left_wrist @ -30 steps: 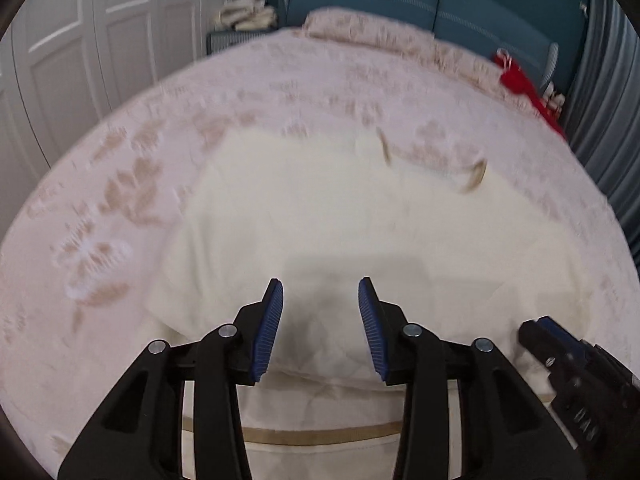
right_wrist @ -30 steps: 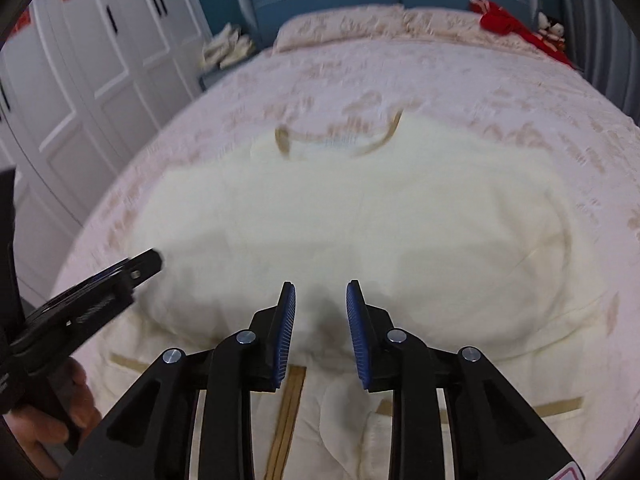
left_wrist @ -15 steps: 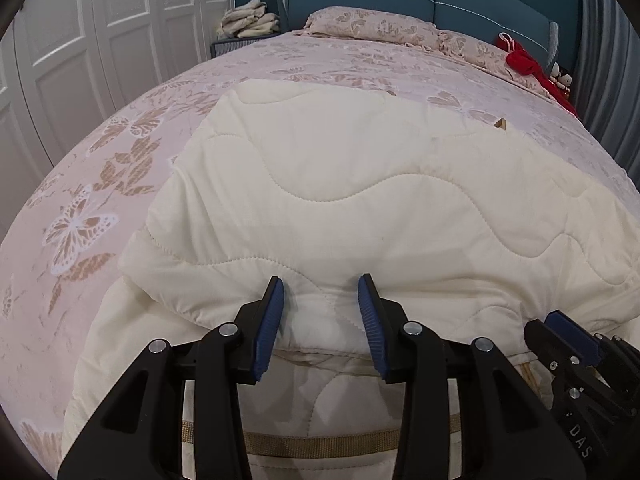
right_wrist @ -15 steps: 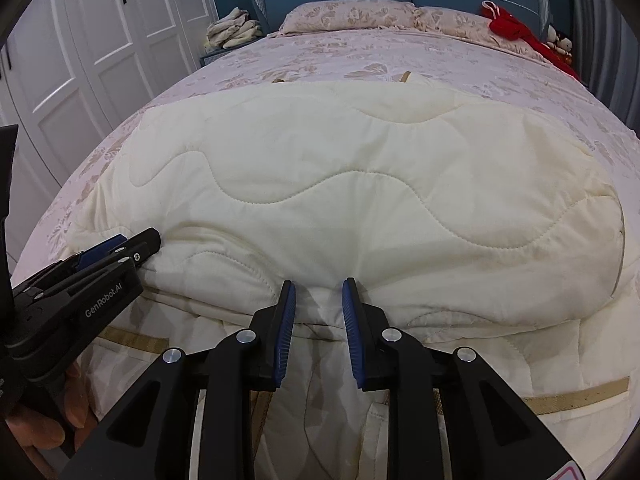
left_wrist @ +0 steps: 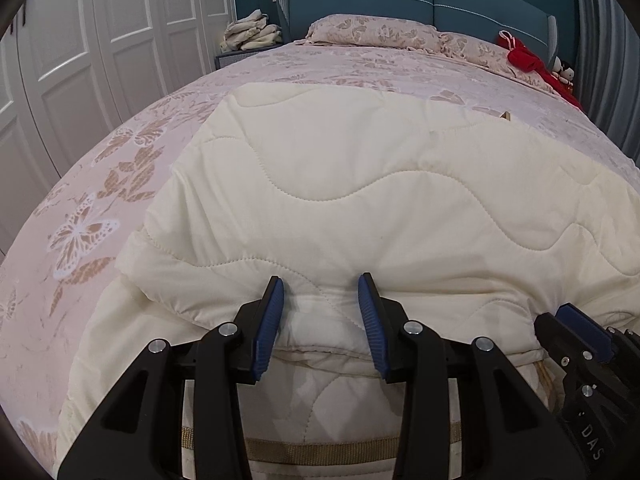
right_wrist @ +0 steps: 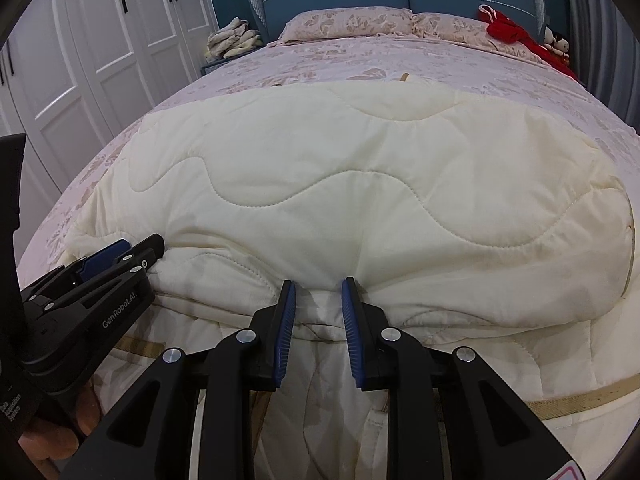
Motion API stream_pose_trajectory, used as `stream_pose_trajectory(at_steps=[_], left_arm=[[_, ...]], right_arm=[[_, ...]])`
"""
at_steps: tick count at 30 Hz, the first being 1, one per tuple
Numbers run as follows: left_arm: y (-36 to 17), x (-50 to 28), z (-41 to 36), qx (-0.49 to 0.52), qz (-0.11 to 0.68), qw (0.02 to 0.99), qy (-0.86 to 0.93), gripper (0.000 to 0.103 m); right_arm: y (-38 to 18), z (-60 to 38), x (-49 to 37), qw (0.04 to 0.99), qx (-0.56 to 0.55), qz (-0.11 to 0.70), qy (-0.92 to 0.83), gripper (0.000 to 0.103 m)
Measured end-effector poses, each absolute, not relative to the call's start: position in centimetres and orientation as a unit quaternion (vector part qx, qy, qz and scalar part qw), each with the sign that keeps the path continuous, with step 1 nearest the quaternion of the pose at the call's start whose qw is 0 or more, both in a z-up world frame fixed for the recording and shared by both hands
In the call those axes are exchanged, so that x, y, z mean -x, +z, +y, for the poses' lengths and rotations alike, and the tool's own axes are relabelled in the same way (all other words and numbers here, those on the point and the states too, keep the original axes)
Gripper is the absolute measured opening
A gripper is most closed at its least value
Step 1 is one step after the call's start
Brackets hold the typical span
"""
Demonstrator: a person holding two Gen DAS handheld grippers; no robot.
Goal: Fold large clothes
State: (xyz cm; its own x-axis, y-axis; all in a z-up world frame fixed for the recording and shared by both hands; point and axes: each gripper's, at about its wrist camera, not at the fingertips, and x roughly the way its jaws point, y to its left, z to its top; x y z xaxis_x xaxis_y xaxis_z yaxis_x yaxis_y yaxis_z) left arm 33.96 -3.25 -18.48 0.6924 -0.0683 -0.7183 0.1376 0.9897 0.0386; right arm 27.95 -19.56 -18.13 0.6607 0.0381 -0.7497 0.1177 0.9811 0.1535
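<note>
Both grippers, left (left_wrist: 320, 294) and right (right_wrist: 319, 298), have their fingers parted with nothing clamped at the 6 o'clock edge of the cream quilted garment (left_wrist: 380, 184) lying on the bed (left_wrist: 100, 184), one fold apparently laid and, I judge, further folds remaining.

Plenty of open bedspread (left_wrist: 132, 152) along the bed's left edge and past the quilt (left_wrist: 360, 184); only pillows (right_wrist: 352, 20) and red stuff (right_wrist: 508, 32) crowding the headboard end.
</note>
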Motion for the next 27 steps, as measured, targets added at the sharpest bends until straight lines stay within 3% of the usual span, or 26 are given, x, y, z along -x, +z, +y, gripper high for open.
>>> stream_pose_trajectory(at_steps=[14,17,19,20,27], left_arm=[[-17.1,-34.2,-3.6,-0.061,0.403,0.911,-0.053,0.037],[-13.9,-34.3,-1.5,-0.021,0.402,0.912,-0.078,0.039],[-11.8,-35.0,0.3,0.009,0.386,0.919,-0.085,0.053],[-10.2,-36.1,1.7,0.031,0.376,0.922,-0.087,0.055],[-7.2,-46.9,4.3,0.102,0.401,0.909,-0.058,0.055]], right_arm=[[-16.9,-18.5,-28.7,0.896,-0.063,0.439,-0.033,0.021],[-14.5,-19.7,-28.4,0.891,-0.089,0.446,-0.007,0.025],[-12.3,-20.9,-28.0,0.900,-0.109,0.423,0.006,0.028],[-11.3,-21.4,-28.1,0.904,-0.114,0.412,0.009,0.031],[-7.6,-24.6,-37.6,0.896,-0.215,0.387,0.024,0.042]])
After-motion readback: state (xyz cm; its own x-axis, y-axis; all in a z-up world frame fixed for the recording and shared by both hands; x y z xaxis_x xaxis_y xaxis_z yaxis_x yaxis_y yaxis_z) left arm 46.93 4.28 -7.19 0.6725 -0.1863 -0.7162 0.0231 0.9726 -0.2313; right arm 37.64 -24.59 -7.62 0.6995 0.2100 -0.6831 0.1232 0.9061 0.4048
